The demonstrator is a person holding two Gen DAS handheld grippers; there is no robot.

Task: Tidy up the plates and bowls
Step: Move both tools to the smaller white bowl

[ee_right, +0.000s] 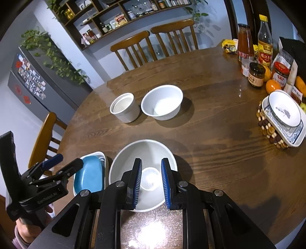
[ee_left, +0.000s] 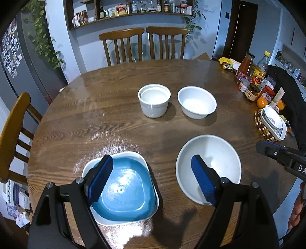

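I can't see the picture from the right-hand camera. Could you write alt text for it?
A narrowly parted claw, holding nothing, hovers over a large white bowl on a round wooden table. A blue plate sits in a white dish to its left; a cup and smaller bowl stand farther back.

Dim, bluish light; overhead glare streaked the glossy table (ee_left: 114, 118); soft shadows beside bowls; fisheye edges bent, corners black.

Round wooden table (ee_left: 118, 118), two chairs (ee_left: 122, 46) behind, wall shelf (ee_left: 133, 11).
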